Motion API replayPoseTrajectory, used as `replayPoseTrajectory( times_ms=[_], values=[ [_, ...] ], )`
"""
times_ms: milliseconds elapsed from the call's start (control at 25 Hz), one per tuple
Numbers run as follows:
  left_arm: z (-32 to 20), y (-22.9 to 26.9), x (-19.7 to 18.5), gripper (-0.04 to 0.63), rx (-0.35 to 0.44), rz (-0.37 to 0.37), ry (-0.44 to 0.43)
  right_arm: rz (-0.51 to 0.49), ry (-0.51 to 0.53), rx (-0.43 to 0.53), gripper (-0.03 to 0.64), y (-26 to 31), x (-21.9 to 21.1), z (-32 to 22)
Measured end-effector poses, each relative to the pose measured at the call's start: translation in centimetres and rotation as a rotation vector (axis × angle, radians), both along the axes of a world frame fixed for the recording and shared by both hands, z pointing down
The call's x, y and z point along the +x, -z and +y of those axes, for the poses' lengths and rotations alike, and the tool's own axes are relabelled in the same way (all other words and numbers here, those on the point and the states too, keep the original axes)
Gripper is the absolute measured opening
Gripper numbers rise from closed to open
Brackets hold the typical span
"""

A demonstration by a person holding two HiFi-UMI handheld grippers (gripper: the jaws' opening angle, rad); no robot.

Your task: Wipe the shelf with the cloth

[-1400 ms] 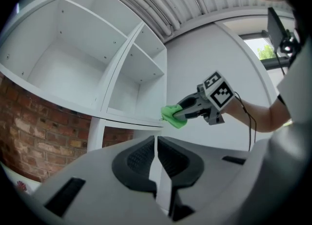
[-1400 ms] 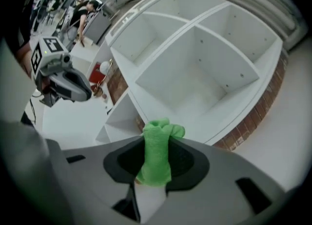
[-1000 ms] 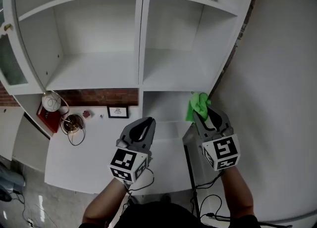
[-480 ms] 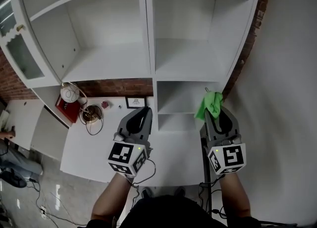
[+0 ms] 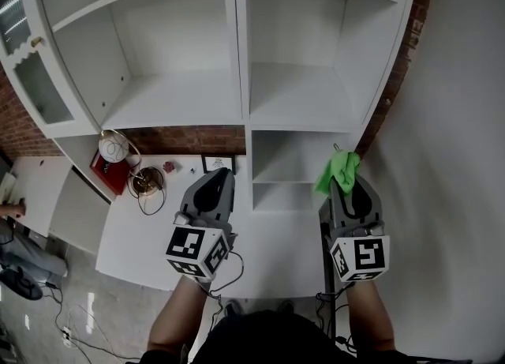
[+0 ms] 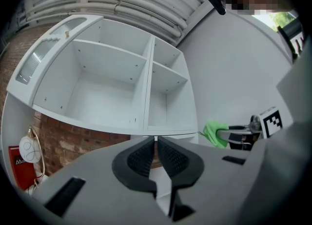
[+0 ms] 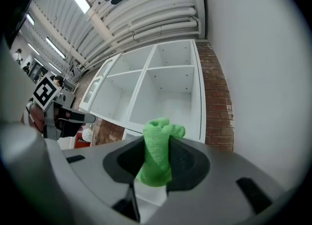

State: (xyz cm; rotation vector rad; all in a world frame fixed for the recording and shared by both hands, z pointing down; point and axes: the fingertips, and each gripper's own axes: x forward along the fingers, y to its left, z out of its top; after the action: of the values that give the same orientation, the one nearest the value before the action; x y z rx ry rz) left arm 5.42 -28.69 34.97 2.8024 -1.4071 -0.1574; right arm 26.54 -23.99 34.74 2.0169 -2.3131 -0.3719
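Right gripper (image 5: 342,187) jaws clamped on cloth (image 5: 338,170), left gripper (image 5: 218,174) jaws together, empty, both barely shifted

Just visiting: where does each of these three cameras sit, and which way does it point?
Head view: on the person's head, looking steeply down at the shelf, both forearms, the left hand-held gripper and the right hand-held gripper.
Left gripper view: rides that gripper, looking along its closed, empty jaws toward the shelf.
Right gripper view: rides that gripper, looking along jaws clamped on the green cloth.
Shared: all show the shelf and the cloth.
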Motion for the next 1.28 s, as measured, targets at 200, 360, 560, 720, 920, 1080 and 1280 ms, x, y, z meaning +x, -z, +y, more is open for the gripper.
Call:
replayPoseTrajectory(
  times_ms=[200,360,560,720,920,1080,1280],
  values=[
    [-0.17,0.22,-0.05,0.018,0.010,0.008,-0.004,0.003,-0.003,0.003,0.123,0.13,0.05,-0.15],
    [-0.32,0.34,-0.05,0.018,0.013,0.015,-0.010,0.009,-0.010,0.015,0.121,0.69,0.03,-0.08],
    [-0.51,0.22,0.02,0.018,0.010,0.021,-0.018,0.014,-0.012,0.016,0.121,0.82,-0.18,-0.12],
    [-0.74,0.15,0.09,0.018,0.008,0.022,-0.023,0.013,-0.012,0.016,0.121,0.75,-0.31,-0.23],
    [-0.83,0.07,0.21,0.018,0.006,0.021,-0.026,-0.001,-0.003,0.025,0.121,0.74,-0.39,-0.10],
    [-0.86,0.05,0.49,0.018,0.008,0.013,-0.040,0.000,-0.012,0.026,0.121,0.62,-0.34,-0.16],
    [-0.84,-0.23,0.80,0.018,0.003,0.010,-0.052,0.000,-0.014,0.013,0.121,0.24,-0.59,-0.13]
  ],
)
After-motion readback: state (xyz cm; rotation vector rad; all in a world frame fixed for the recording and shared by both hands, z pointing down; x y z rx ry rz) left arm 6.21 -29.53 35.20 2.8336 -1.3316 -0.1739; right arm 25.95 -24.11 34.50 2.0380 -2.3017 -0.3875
